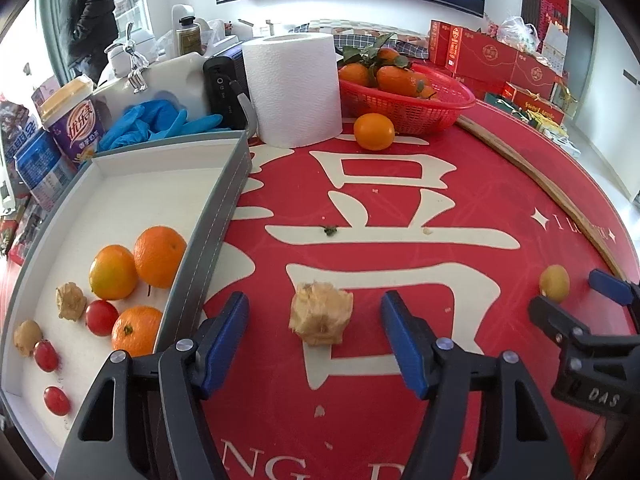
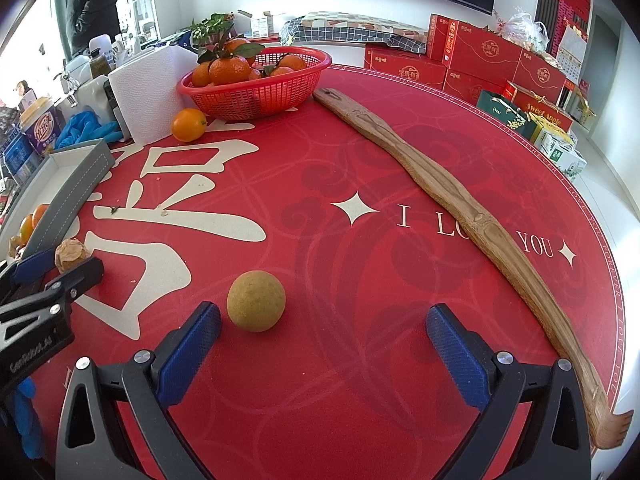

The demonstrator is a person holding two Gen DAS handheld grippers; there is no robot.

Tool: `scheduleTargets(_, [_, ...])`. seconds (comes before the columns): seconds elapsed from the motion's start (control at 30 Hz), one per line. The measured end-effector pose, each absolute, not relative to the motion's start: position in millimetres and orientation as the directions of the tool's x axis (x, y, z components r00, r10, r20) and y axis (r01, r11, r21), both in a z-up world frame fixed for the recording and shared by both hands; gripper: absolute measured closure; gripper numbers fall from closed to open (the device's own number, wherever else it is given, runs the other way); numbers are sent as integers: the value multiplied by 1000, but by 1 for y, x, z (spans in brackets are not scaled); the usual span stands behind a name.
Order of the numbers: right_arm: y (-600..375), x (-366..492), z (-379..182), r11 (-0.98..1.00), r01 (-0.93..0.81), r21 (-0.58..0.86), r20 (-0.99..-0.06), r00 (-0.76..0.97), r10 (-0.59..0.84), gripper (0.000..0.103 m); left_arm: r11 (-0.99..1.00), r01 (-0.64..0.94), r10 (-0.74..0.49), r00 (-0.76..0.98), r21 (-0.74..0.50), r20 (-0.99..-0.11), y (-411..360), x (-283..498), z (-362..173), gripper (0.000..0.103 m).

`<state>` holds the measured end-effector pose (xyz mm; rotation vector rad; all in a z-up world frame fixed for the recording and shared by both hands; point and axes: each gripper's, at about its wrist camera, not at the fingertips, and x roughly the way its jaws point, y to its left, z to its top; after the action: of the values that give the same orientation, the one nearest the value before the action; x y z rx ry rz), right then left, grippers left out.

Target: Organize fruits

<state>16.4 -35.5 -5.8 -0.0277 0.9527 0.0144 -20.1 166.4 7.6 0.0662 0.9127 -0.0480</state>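
Note:
A papery husked fruit [image 1: 321, 314] lies on the red table mat between the blue pads of my open left gripper [image 1: 316, 330]; it also shows in the right wrist view [image 2: 72, 254]. A round yellow-brown fruit [image 2: 256, 301] lies just inside the left pad of my open right gripper [image 2: 324, 354], not gripped; it also shows in the left wrist view [image 1: 554, 282]. The grey tray [image 1: 208, 236] at left holds three oranges [image 1: 159, 256], cherry tomatoes [image 1: 101, 317] and two husked fruits [image 1: 70, 301]. A loose orange [image 1: 374, 131] sits by the red basket [image 1: 404, 108].
A paper towel roll [image 1: 294, 88], blue gloves [image 1: 160, 120], a drink cup [image 1: 74, 120] and a black speaker [image 1: 224, 92] stand behind the tray. A long wooden stick [image 2: 460, 216] lies across the right of the table. Red gift boxes [image 2: 480, 60] are stacked beyond.

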Motion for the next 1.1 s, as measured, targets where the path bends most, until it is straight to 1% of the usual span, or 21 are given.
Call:
scheduleTargets(0.1, [-35,16,-6,1000,-24,-17,-815,579,0,0,997,63,-9,609,37,-793,167,-19,8,32])
scheduleTargets(0.13, [-35,17,-6,1000,-24,-18,-815,579,0,0,997,62,-7,610,39,-792,167,-19,8,34])
scheduleTargets(0.17, [-35,16,-6,1000,-24,-18,-815,579,0,0,997,62,0,614,48,-790,166,-20,8,45])
scheduleTargets(0.23, [-35,17,-6,1000,-24,-17,-815,579,0,0,996,91,-56,603,-1,-795,165,-20,10,66])
scheduleTargets(0.3, [-35,17,-6,1000,-24,-18,-815,579,-1,0,995,102,-48,605,17,-795,161,-21,9,75])
scheduleTargets(0.33, [-35,17,-6,1000,-25,-17,-815,580,0,0,994,104,-46,607,23,-793,159,-21,9,77])
scheduleTargets(0.4, [-35,17,-5,999,-33,-18,-815,579,5,0,995,98,-43,605,21,-795,158,-23,9,77])
scheduleTargets(0.5, [-31,15,-5,997,-70,-15,-814,580,29,0,995,96,-72,593,-18,-802,162,-28,11,77])
scheduleTargets(0.53, [-28,14,-4,996,-87,-18,-812,582,36,3,995,94,-73,594,-21,-801,164,-31,12,77])
scheduleTargets(0.57, [-25,12,-2,995,-102,-18,-804,592,46,14,996,90,-71,599,-21,-798,167,-34,13,77])
scheduleTargets(0.6, [-24,10,0,994,-108,-18,-799,599,51,22,996,87,-71,602,-23,-795,169,-37,15,77])
scheduleTargets(0.67, [-20,8,4,992,-121,-18,-793,607,60,53,996,80,-79,610,-37,-788,175,-43,20,77])
scheduleTargets(0.7, [-19,7,5,992,-125,-17,-790,609,64,62,996,78,-82,615,-42,-784,178,-45,22,77])
scheduleTargets(0.73, [-19,6,5,992,-127,-5,-790,609,74,76,996,78,-85,623,-46,-778,181,-48,26,77])
scheduleTargets(0.9, [-24,2,10,977,-148,153,-788,578,211,76,996,77,-88,662,-48,-744,192,-62,44,77])
scheduleTargets(1.1, [-16,-9,28,973,-172,156,-779,585,228,76,997,51,-75,690,-56,-720,212,-72,61,77])
